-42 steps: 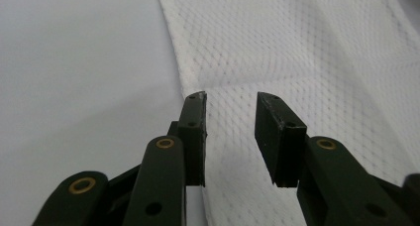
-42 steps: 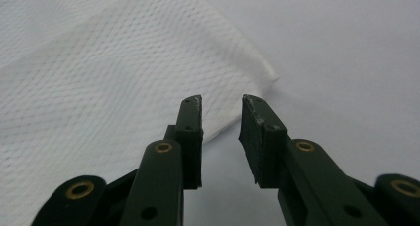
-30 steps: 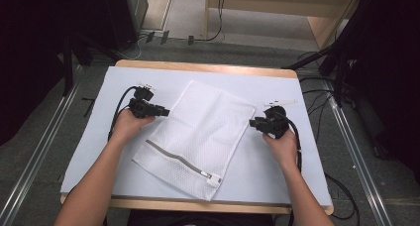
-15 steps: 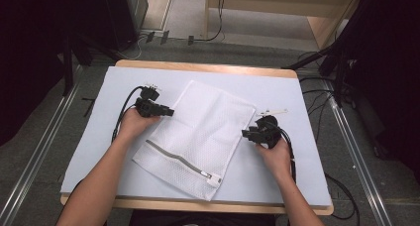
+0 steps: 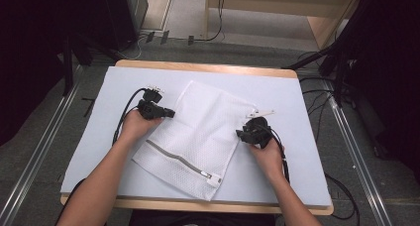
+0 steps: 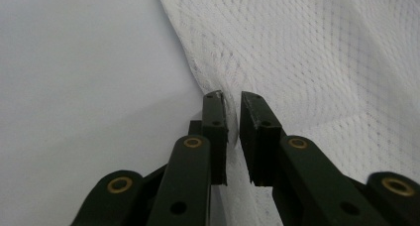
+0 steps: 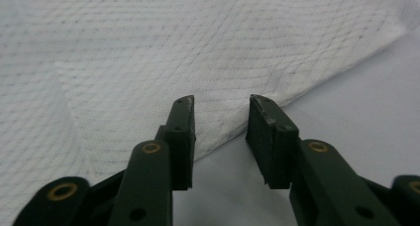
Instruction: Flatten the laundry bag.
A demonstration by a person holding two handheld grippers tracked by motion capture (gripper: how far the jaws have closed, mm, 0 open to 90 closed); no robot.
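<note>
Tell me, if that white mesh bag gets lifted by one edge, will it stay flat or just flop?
Probably flop: the white mesh laundry bag is thin netting that already puckers where the left hand-held gripper pinches its edge. It looks light, lying flat and seemingly empty. The zipper side may hang a little lower, being the only firm part.

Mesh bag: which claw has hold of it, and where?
Left claw pinches the mesh bag at its left side edge. Right claw is open at the right edge, holding nothing.
</note>
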